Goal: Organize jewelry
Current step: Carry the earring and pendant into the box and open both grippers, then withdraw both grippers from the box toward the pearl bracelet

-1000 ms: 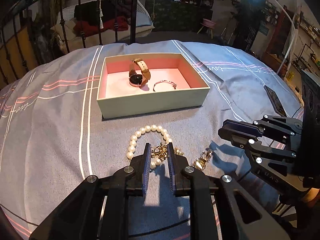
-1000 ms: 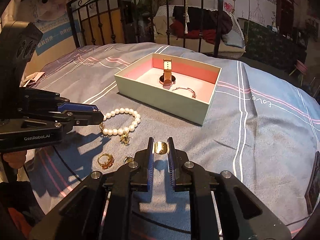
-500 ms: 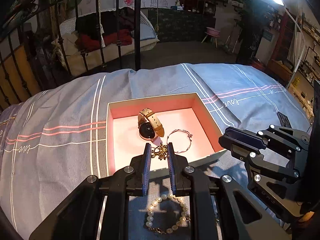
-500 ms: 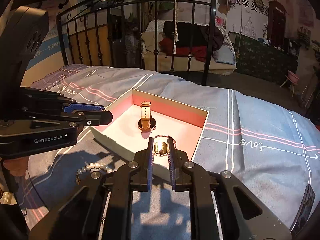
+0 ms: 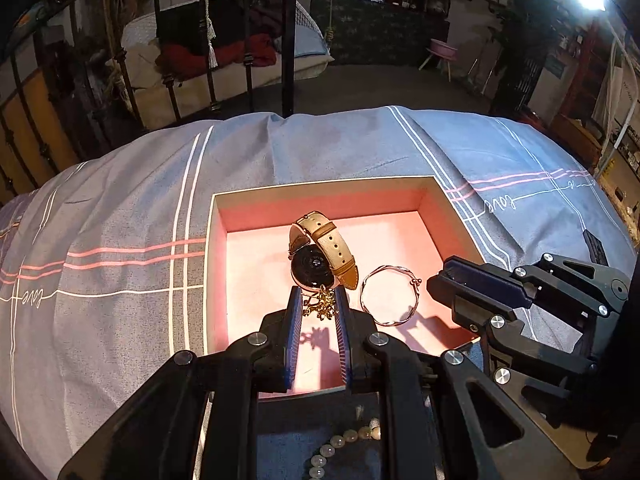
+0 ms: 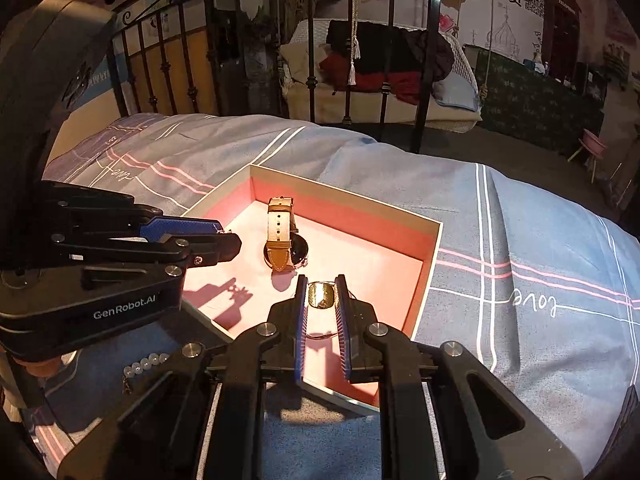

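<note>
You see a pink-lined box [image 5: 248, 264], tan-strapped watch [image 5: 324, 248], gold ring [image 6: 321, 295], blue bedspread [image 5: 120, 208] with white-pink stripes.

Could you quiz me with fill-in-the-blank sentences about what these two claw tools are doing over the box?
1. The left gripper holds a gold ____ piece.
2. The right gripper holds a gold ____.
3. In the pink-lined box, a thin bangle lies beside a ____.
4. The pearl bracelet lies ____ the box.

Missing words: chain; ring; watch; outside
</note>
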A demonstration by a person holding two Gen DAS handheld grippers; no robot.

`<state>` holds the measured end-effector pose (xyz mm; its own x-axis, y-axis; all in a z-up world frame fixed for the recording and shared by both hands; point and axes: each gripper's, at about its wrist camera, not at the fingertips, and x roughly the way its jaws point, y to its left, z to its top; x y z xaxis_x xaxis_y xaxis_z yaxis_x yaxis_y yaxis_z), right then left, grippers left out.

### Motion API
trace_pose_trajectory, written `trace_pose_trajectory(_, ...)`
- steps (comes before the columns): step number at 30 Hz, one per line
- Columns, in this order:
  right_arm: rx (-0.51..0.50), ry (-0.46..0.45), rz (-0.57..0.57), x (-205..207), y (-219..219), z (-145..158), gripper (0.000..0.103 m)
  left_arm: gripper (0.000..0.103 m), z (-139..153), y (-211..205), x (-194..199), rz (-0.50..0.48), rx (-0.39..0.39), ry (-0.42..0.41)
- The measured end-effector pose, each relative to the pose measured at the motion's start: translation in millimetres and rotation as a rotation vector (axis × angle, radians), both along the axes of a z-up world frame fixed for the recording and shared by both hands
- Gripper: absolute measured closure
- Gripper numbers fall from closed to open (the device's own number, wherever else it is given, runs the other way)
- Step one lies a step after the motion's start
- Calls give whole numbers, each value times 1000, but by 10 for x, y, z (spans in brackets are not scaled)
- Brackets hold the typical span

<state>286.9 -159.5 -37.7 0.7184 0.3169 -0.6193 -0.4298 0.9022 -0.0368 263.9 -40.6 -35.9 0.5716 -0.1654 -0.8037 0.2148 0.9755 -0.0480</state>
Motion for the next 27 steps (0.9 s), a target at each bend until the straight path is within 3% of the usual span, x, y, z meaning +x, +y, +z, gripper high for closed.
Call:
trace_pose_trajectory(16,-22,35,6,62,33,-129,89,87,-68,32,61,21,17,15)
trace_pose_trajectory(18,-21,35,5,56,26,-128,89,82,-49,38,54,24,15,11)
trace_pose_trajectory(21,-24,30,-2,28,18,-116,86,59,-2,58,29,37,9,-4)
trace_pose_trajectory(25,-30,-10,-24,-50,-1,-51,42,45,74,73,-13,46,4,-21)
trace_pose_trajectory(27,-31,-35,-41,-97,-23,1,31,38,127,87,-54,46,-6,-32)
